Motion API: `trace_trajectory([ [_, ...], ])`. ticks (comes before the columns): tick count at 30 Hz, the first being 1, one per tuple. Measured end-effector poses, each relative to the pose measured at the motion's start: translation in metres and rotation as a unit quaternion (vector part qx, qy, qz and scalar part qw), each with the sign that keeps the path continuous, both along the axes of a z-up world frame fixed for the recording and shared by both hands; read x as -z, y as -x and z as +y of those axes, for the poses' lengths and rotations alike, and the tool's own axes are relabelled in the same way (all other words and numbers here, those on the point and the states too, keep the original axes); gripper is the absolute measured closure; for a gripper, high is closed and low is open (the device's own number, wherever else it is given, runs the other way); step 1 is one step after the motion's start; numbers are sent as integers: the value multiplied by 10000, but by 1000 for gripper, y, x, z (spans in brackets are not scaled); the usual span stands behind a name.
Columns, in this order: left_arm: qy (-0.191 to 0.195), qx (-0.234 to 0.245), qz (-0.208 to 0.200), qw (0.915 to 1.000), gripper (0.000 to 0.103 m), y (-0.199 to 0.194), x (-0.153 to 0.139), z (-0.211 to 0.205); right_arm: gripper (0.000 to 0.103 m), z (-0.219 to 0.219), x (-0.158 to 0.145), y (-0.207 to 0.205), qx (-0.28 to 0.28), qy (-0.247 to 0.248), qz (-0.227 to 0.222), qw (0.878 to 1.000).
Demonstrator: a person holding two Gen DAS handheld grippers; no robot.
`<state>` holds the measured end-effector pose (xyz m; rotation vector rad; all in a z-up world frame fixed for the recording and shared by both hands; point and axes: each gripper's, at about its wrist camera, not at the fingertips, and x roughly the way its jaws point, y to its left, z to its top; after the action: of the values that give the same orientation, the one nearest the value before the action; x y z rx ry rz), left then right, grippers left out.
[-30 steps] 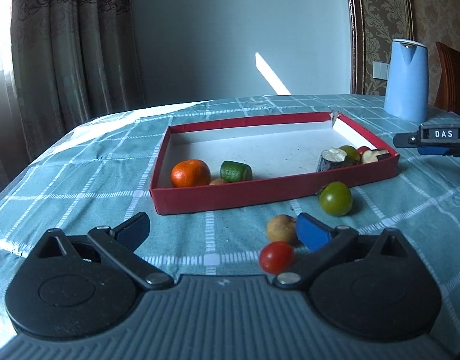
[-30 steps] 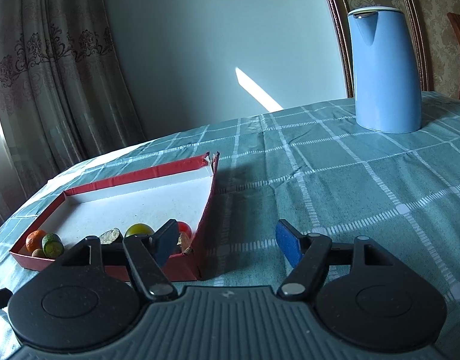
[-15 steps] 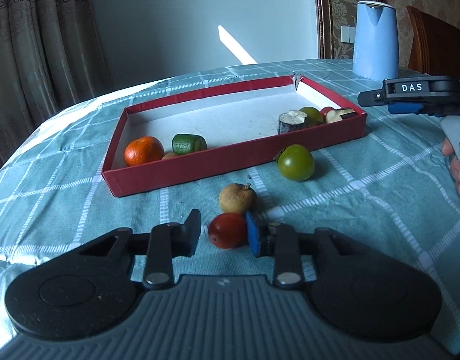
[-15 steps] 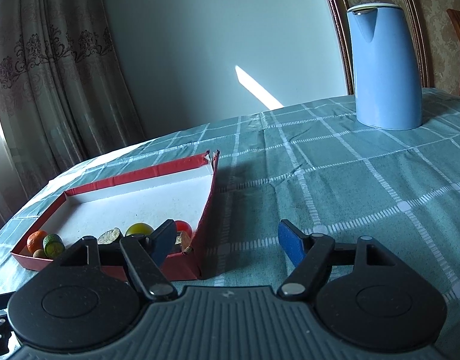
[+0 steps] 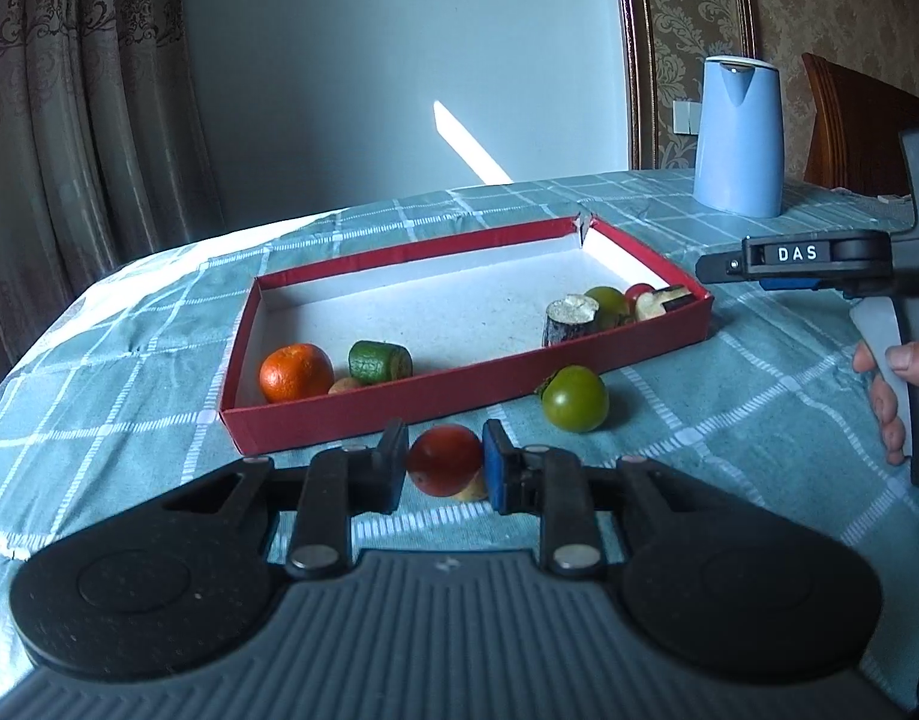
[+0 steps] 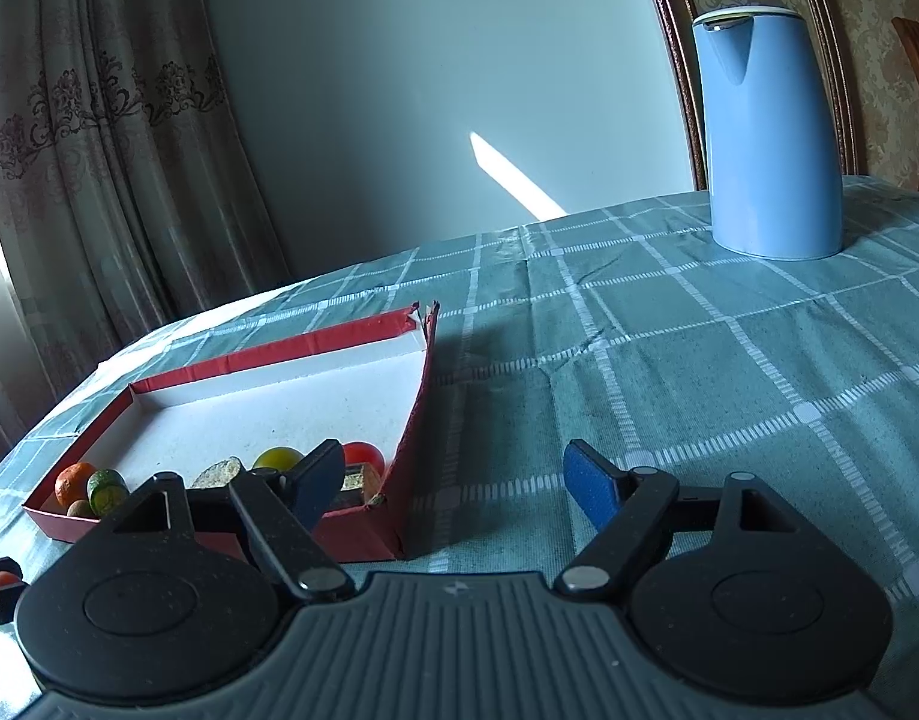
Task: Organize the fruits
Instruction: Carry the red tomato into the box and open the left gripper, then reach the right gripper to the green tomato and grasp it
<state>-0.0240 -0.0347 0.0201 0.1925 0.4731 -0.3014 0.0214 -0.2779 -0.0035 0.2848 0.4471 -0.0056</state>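
The red tomato point(image 5: 444, 459) sits pinched in the left gripper point(image 5: 444, 468), just outside the red tray point(image 5: 399, 405) at its six o'clock. The green tomato point(image 5: 576, 399) lies at two o'clock. The right gripper point(image 6: 453, 480), jaws just widening, holds nothing.

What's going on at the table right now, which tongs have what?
The left tongs are shut on a red tomato just in front of the red tray, with a small tan fruit right behind it. A green tomato sits on the tablecloth outside the tray. The right tongs are open and have just been opening wider, with nothing between them, beside the tray's near right corner. An orange and other pieces already lie inside.
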Motion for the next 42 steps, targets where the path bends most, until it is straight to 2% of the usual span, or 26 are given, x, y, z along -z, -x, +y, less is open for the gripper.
trace_trajectory([
  [4,114,-167,-68,9998,79,-16,-10,3,23,0,0,0,1,0,3,10000],
  [11,305,-91,112,9994,79,-60,-21,-11,23,-1,1,-1,-9,-49,75,10000],
  [15,70,-118,78,9999,79,-80,-13,-28,23,-3,1,-3,-9,-126,130,9998],
  [20,-55,-172,348,9992,79,-98,7,-37,23,-4,3,-4,-24,-168,176,9997],
  [22,-137,-210,303,9992,70,-98,12,-37,23,-4,3,-5,-34,-170,184,9997],
  [24,-119,-273,205,9993,67,-97,10,-35,23,-4,3,-5,-43,-172,190,9997],
  [25,-105,-378,138,9991,61,-96,8,-32,23,-4,3,-5,-45,-173,190,9997],
  [29,147,-722,-135,9972,47,-86,-4,-14,23,-5,3,-4,-33,-216,142,9997],
  [31,196,-945,-407,9945,23,-71,-10,-2,23,-5,3,-3,-43,-223,105,9997],
  [35,392,-1149,-836,9891,14,-38,-14,25,23,-4,0,2,-107,-236,-92,9996],
  [36,399,-1236,-877,9876,8,-31,-12,31,23,-3,0,3,-158,-245,-119,9995],
  [37,396,-1309,-889,9866,3,-27,-10,37,23,-2,0,4,-195,-239,-155,9994],
  [39,407,-1397,-867,9856,2,-20,-4,48,23,2,-2,8,-331,-254,-243,9988],
  [42,523,-1592,-579,9842,0,-23,5,62,23,12,-1,13,-620,-299,-190,9975],
])
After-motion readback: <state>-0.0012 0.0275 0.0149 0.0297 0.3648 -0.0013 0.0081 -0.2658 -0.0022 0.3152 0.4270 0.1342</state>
